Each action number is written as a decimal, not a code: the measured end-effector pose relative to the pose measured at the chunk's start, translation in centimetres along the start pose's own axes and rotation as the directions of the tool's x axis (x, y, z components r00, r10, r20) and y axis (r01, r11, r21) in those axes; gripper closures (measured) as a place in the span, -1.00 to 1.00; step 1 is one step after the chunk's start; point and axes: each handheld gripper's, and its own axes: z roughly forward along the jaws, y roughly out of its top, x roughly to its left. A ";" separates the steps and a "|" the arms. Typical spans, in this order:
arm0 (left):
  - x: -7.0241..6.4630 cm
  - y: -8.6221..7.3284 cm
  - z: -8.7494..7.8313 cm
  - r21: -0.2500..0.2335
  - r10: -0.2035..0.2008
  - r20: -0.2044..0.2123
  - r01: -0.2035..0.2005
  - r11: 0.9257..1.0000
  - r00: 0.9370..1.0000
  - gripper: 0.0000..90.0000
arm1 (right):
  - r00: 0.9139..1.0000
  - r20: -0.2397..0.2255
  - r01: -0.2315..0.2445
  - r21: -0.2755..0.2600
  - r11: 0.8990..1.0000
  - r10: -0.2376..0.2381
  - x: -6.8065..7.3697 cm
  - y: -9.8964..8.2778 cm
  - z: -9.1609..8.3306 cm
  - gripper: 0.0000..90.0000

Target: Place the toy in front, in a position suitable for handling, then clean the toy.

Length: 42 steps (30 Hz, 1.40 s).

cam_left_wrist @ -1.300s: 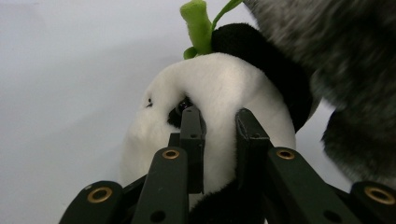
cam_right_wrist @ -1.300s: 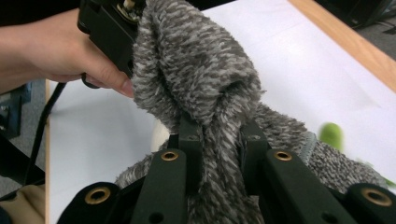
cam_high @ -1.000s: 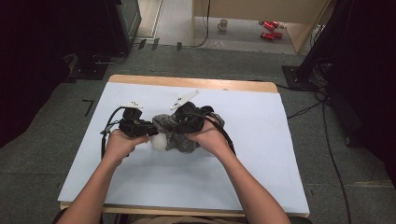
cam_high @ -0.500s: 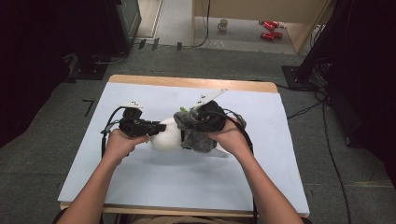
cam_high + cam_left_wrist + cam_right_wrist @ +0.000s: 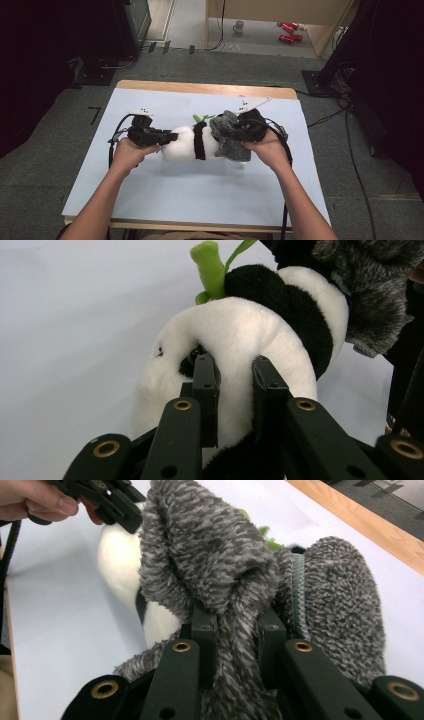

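A white and black plush panda (image 5: 187, 142) with a green sprig (image 5: 199, 118) lies on its side on the pale blue table cover (image 5: 190, 190). My left gripper (image 5: 167, 136) is shut on the panda's white end (image 5: 235, 340), its jaws pinching the plush in the left gripper view. A grey fuzzy cloth cover (image 5: 229, 137) wraps the panda's other end. My right gripper (image 5: 235, 131) is shut on a fold of that grey cover (image 5: 210, 565). The right gripper view also holds the white panda body (image 5: 120, 555) and the left gripper (image 5: 117, 507) farther off.
The wooden table edge (image 5: 200, 88) runs along the far side. Cables (image 5: 280, 137) trail from both grippers. On the floor beyond stand a mug (image 5: 239, 25) and red objects (image 5: 287, 27). A dark stand (image 5: 330, 75) sits at the right.
My right gripper has pulled the grey cover to the right, baring more of the panda's white and black body. The left gripper has stayed in place on the panda.
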 end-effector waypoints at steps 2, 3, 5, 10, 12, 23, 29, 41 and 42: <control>0.1 0.0 0.0 -0.001 -0.005 0.003 0.005 1.000 1.000 0.71 | 1.000 0.007 -0.011 0.001 1.000 0.011 -0.3 -0.3 -0.3 0.73; 0.1 0.0 0.0 -0.001 -0.006 0.002 0.006 1.000 1.000 0.71 | 1.000 0.012 -0.013 0.002 1.000 0.012 -0.4 -0.5 -0.5 0.73; 0.1 0.0 0.0 0.000 -0.009 0.004 0.009 1.000 1.000 0.71 | 1.000 0.020 -0.019 0.003 1.000 0.019 -0.7 -0.7 -0.7 0.73; 0.2 0.0 -0.1 0.001 -0.017 0.004 0.017 1.000 1.000 0.70 | 0.999 0.000 -0.032 -0.026 0.999 0.032 -0.5 -0.8 -1.5 0.73; 0.2 0.0 -0.1 0.002 -0.025 0.002 0.025 1.000 1.000 0.70 | 1.000 -0.008 -0.010 -0.028 1.000 0.010 0.2 -0.3 -1.6 0.72; 0.8 0.5 0.0 0.004 -0.037 0.008 0.037 0.999 0.999 0.69 | 0.997 -0.054 0.045 -0.006 0.999 -0.046 2.6 0.7 -0.5 0.72; 0.9 0.5 0.0 0.005 -0.031 0.010 0.031 1.000 0.999 0.69 | 0.997 -0.060 0.040 0.025 0.999 -0.038 2.2 0.3 1.0 0.72; 0.5 0.3 -0.3 -0.012 0.069 0.020 -0.069 0.998 0.997 0.46 | 0.997 -0.066 0.041 0.032 0.999 -0.039 2.2 0.2 1.1 0.72; 0.4 0.3 -0.3 -0.014 0.081 0.015 -0.081 0.997 0.997 0.46 | 0.997 -0.065 0.044 0.032 0.999 -0.042 2.2 0.2 1.0 0.72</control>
